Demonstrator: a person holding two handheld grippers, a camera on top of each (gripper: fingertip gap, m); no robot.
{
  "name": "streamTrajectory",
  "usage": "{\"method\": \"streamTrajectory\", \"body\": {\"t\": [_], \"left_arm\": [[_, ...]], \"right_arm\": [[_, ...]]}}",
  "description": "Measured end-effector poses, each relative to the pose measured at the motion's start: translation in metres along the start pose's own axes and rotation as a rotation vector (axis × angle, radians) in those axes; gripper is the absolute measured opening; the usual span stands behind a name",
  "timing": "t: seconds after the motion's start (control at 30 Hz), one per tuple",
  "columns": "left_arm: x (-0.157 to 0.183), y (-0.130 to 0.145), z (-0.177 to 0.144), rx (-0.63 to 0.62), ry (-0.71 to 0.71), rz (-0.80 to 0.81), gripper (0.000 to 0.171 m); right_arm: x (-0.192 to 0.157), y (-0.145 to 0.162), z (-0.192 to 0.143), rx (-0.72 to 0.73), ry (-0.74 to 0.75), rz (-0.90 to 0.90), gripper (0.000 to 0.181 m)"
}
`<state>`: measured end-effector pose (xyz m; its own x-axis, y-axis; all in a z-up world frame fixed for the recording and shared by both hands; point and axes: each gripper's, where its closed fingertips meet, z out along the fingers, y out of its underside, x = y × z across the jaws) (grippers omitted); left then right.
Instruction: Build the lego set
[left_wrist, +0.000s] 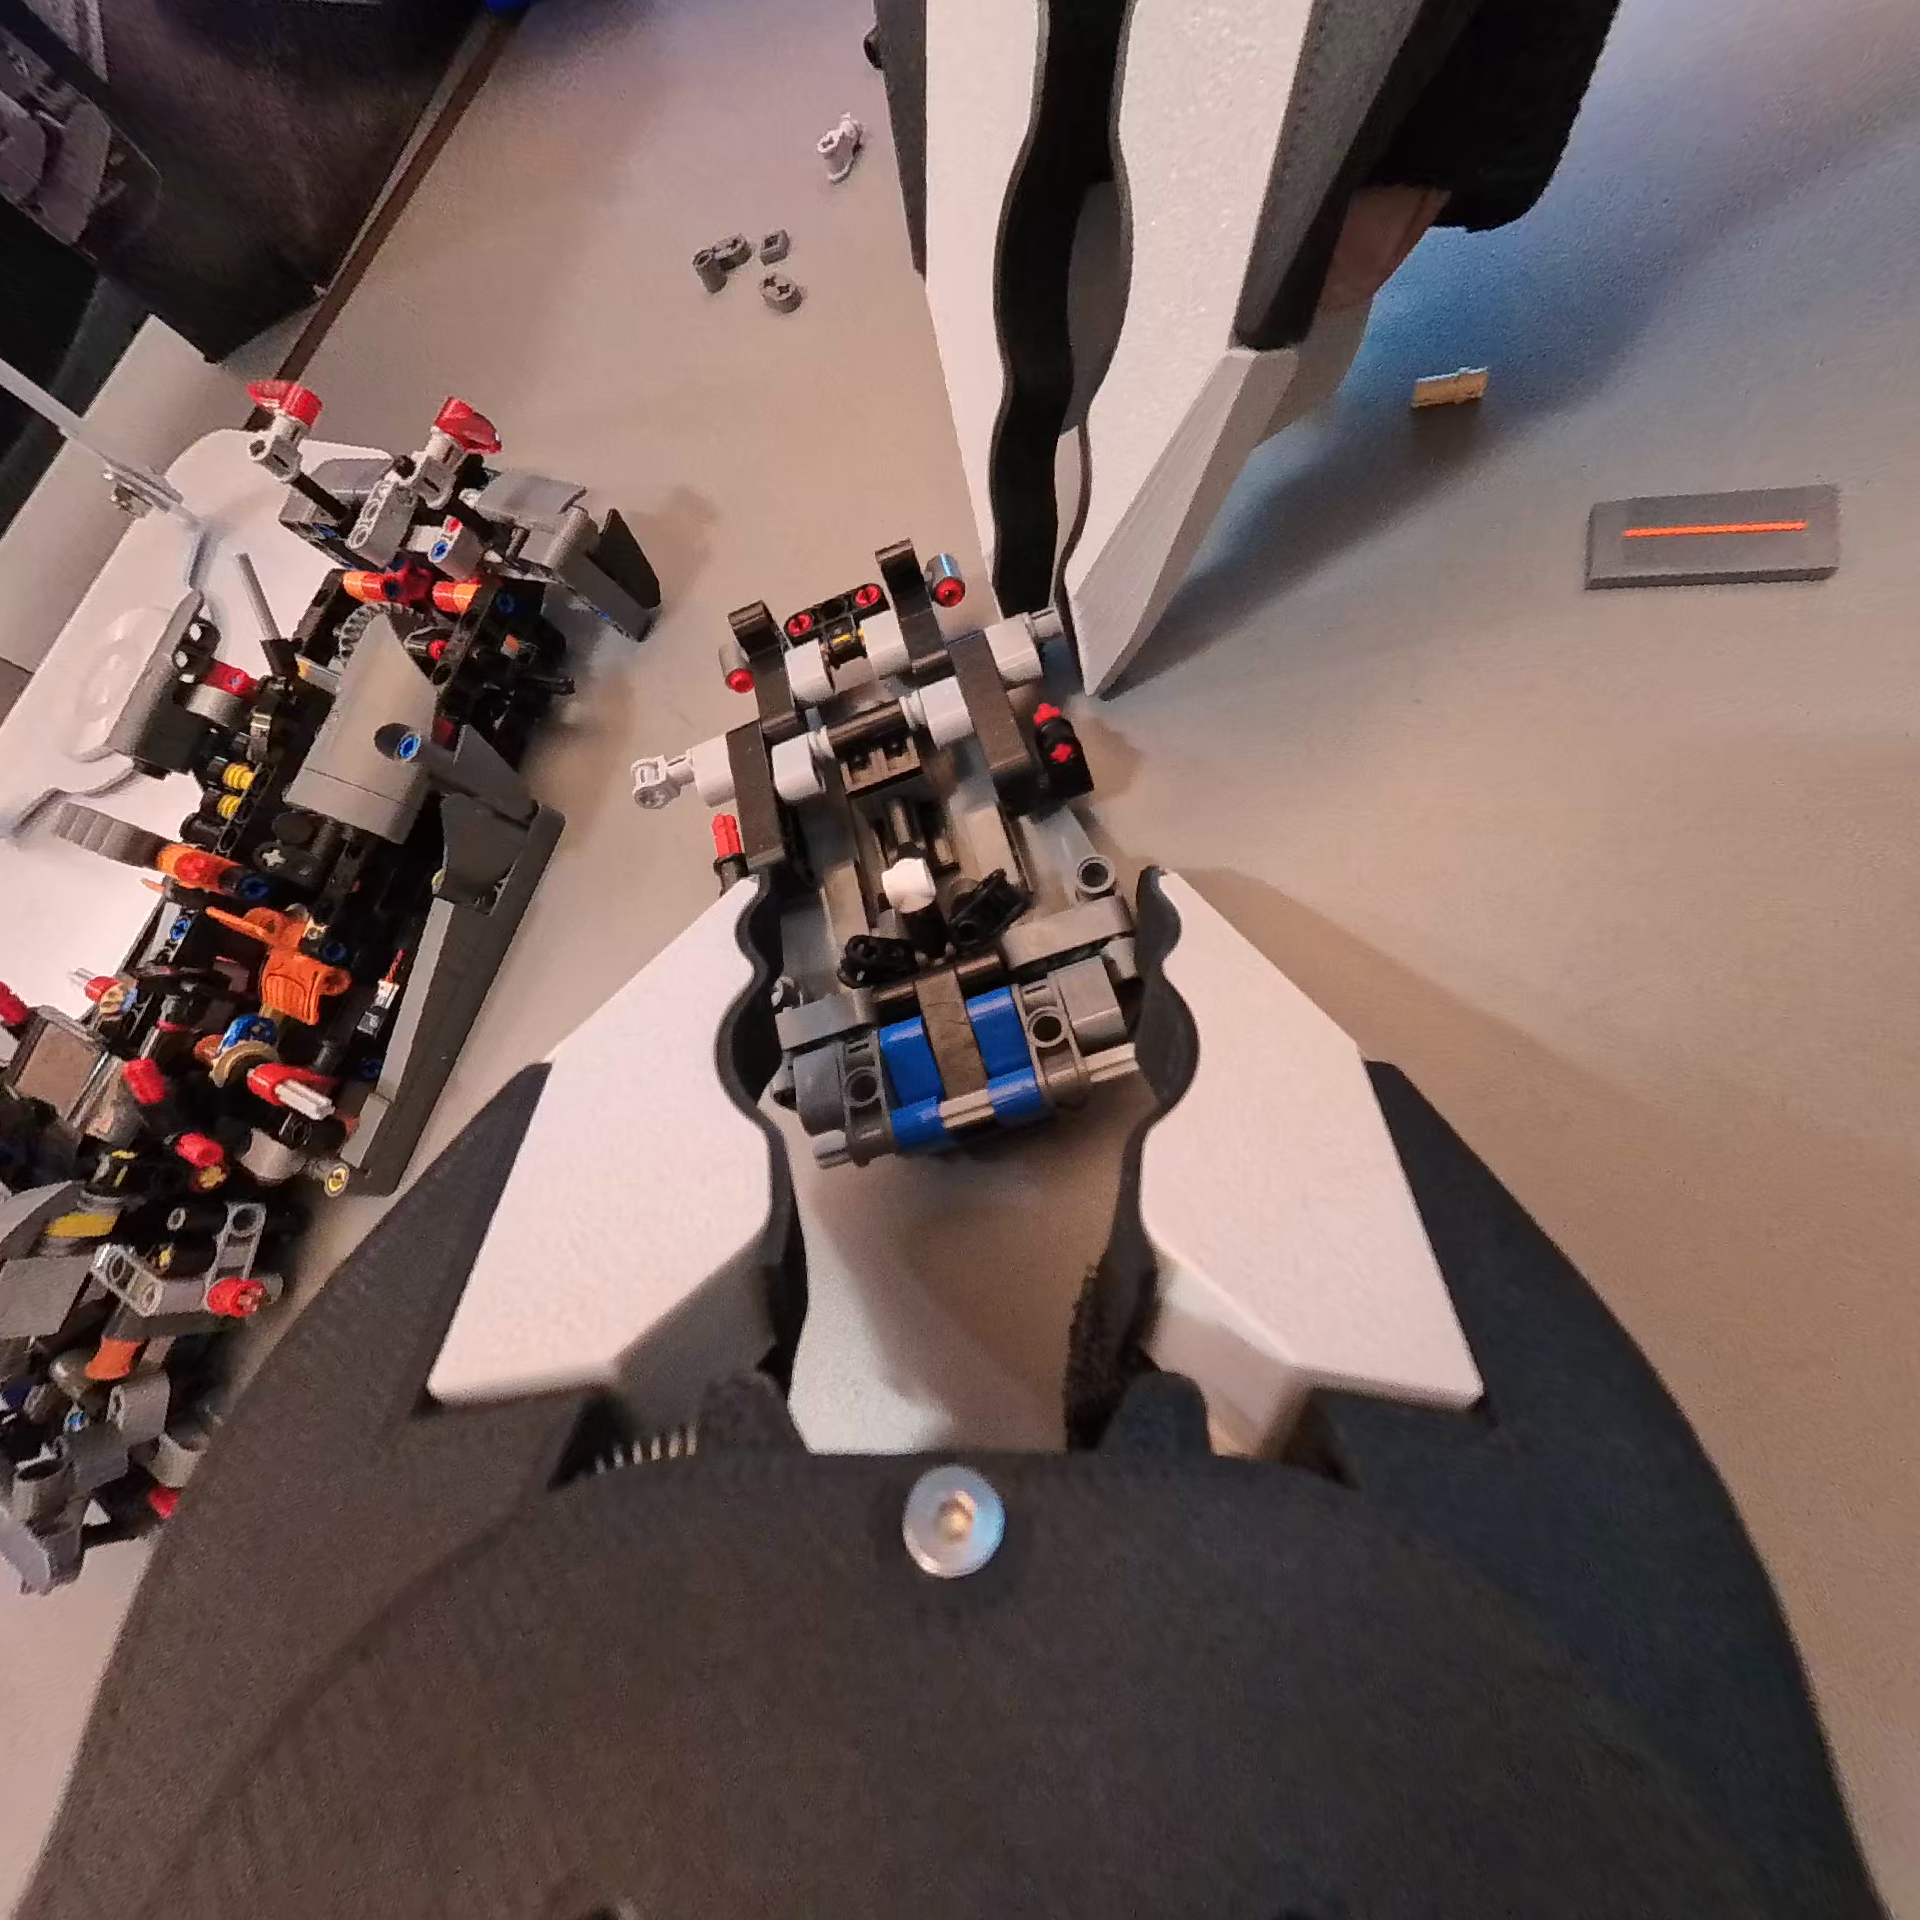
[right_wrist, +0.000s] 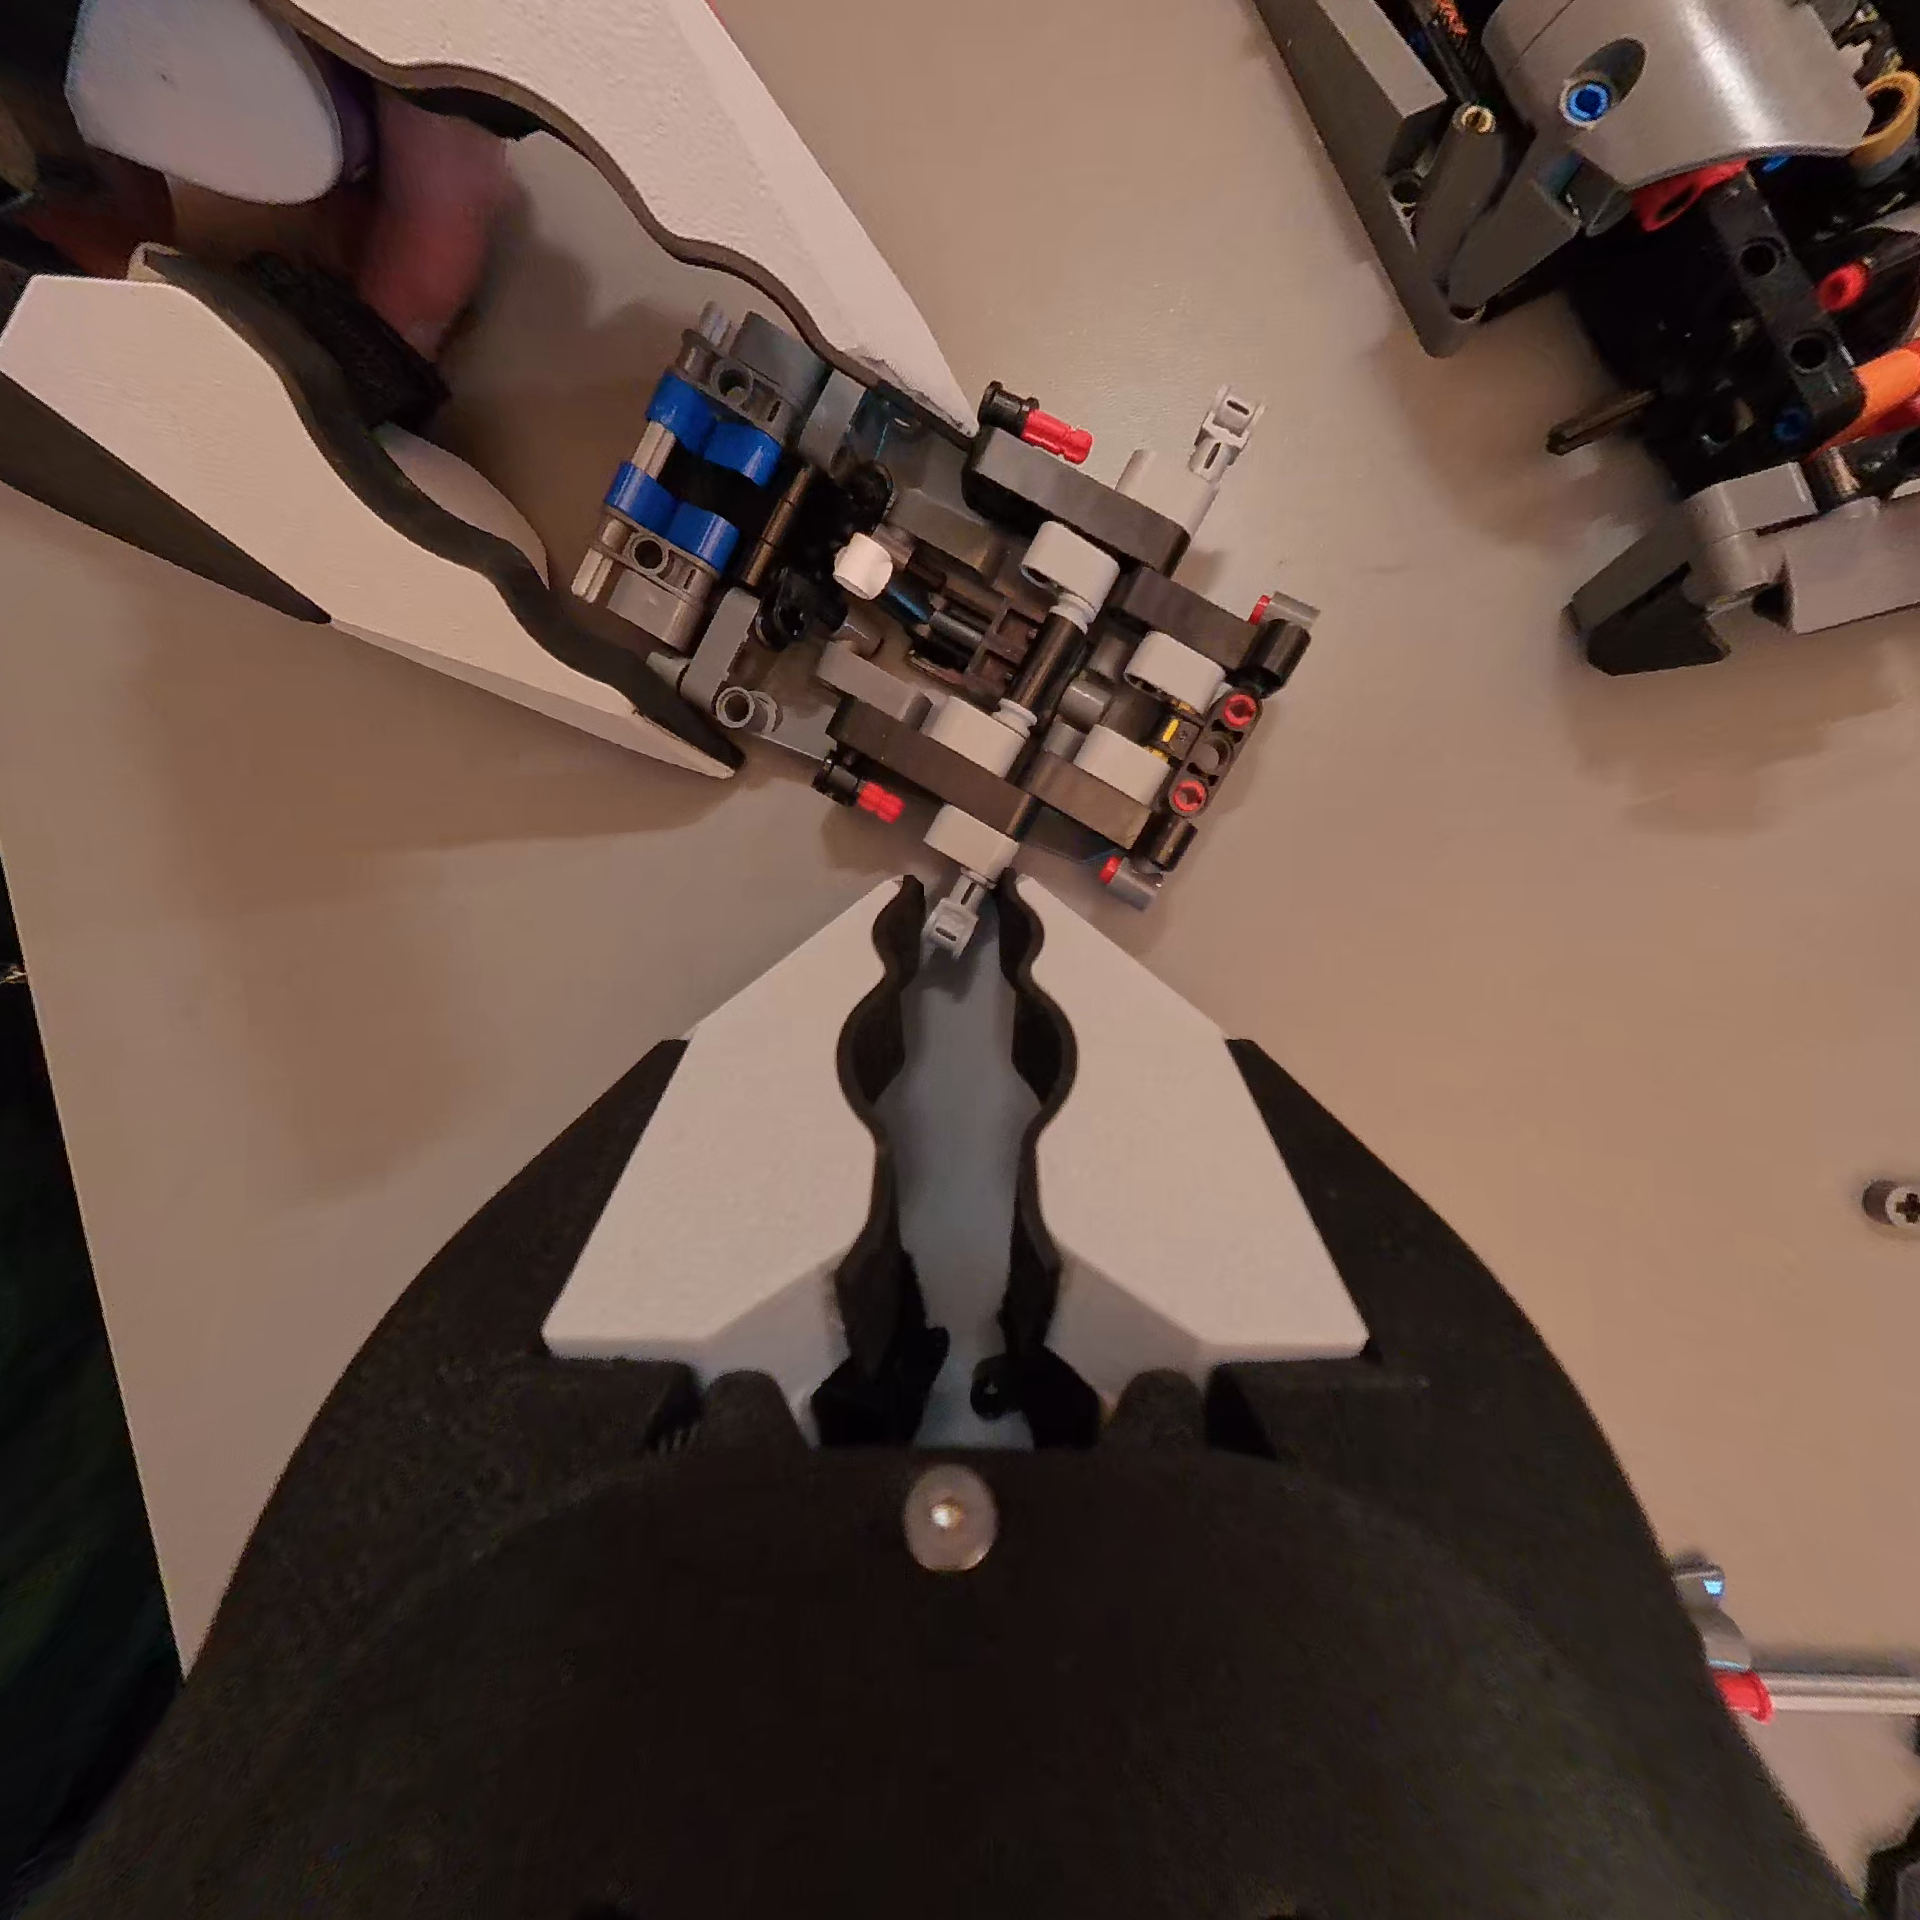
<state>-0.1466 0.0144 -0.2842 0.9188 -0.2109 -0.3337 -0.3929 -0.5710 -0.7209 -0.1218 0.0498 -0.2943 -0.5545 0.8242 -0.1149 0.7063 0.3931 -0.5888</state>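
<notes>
Left gripper (left_wrist: 951, 904): clamped on blue-and-grey end of small lego frame (left_wrist: 894, 831), flat on table (left_wrist: 1507, 935).
Right gripper (right_wrist: 961, 894): narrow, pinching light grey connector (right_wrist: 954, 914) at frame side.
Recommended: keep clamp firm, push connector straight along its axle, no twisting.
Clearance: big lego assembly (left_wrist: 343, 790) near left of frame; loose grey pieces (left_wrist: 748, 265) beyond; bare table to right.

Warm indoor light, soft shadows, strong fisheye distortion, blurred edges
</notes>
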Motion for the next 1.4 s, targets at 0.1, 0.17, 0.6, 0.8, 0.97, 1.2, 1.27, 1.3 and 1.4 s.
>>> {"method": "streamTrajectory", "body": {"t": [0.1,0.17,0.6,0.8,0.97,1.2,1.27,1.3,1.4], "left_arm": [[0.0001,0.0001,0.0001,0.000,0.001,-0.001,0.067],[0.0001,0.0000,0.0000,0.000,0.001,0.000,0.066],[0.0005,0.0001,0.0007,-0.001,0.012,-0.008,0.066],[0.0007,0.0001,0.0011,-0.002,0.017,-0.012,0.065],[0.0010,0.0000,0.0012,-0.003,0.019,-0.010,0.064],[-0.0006,-0.0006,0.0007,0.001,-0.001,-0.002,0.067],[-0.0013,-0.0002,0.0011,-0.002,0.001,-0.011,0.068],[-0.0013,-0.0001,0.0014,-0.003,0.005,-0.016,0.068],[-0.0012,-0.0001,0.0018,-0.004,0.011,-0.018,0.068]], "right_arm": [[0.0001,0.0001,0.0000,-0.002,0.000,-0.004,0.013],[0.0001,0.0000,0.0000,0.000,-0.002,-0.004,0.013],[0.0004,0.0000,-0.0008,-0.004,0.007,-0.023,0.013],[0.0010,0.0002,-0.0009,-0.008,0.008,-0.026,0.013],[0.0020,0.0000,-0.0002,-0.010,0.006,-0.024,0.013],[0.0038,-0.0014,-0.0017,0.002,0.011,-0.011,0.016],[0.0036,0.0004,-0.0011,-0.002,0.006,-0.006,0.015],[0.0032,0.0005,-0.0011,0.000,0.004,-0.005,0.012],[0.0035,0.0008,-0.0011,0.001,0.015,-0.011,0.011]]}}
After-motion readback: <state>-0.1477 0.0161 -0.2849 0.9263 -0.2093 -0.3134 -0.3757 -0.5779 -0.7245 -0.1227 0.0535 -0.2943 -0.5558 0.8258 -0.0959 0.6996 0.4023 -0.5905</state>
